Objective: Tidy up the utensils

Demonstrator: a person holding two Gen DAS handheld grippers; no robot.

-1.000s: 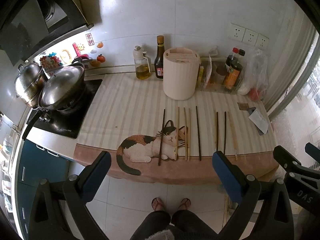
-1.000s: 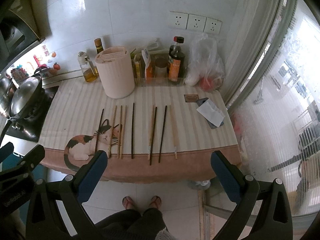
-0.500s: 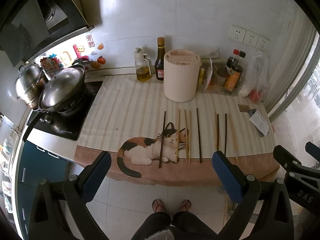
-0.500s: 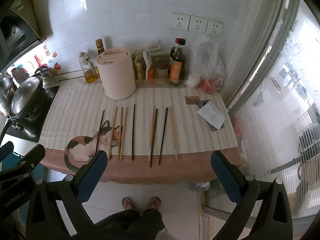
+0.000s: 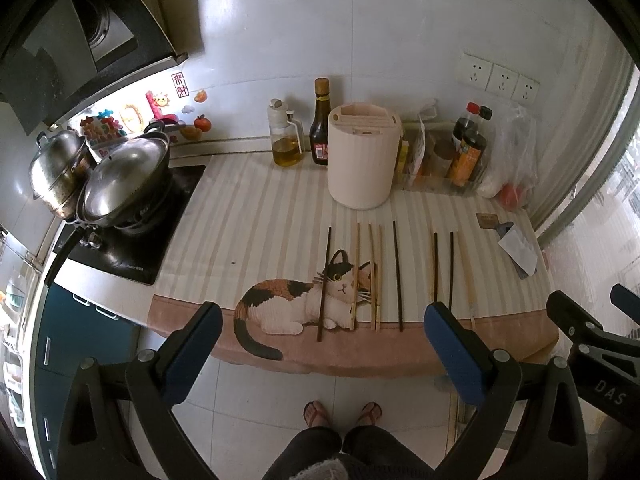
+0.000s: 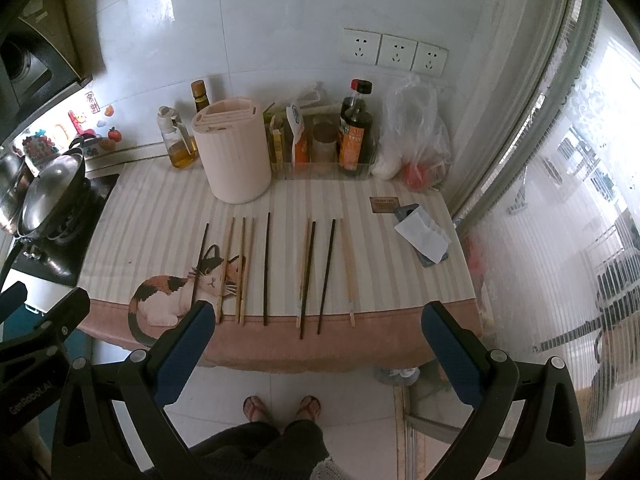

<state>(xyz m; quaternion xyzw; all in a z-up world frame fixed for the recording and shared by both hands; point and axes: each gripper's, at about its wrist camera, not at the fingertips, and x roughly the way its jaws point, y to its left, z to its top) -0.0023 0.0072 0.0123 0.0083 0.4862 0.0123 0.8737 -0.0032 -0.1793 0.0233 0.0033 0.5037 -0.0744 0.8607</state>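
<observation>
Nothing sorted yet: chopsticks (image 6: 266, 268) all loose in a row on the bench (image 6: 160, 208) mat, holder (image 6: 234, 156) behind them apparently empty, left gripper (image 5: 320, 344) and right gripper (image 6: 316, 340) both spread wide, holding nothing, well short of the bench.
</observation>
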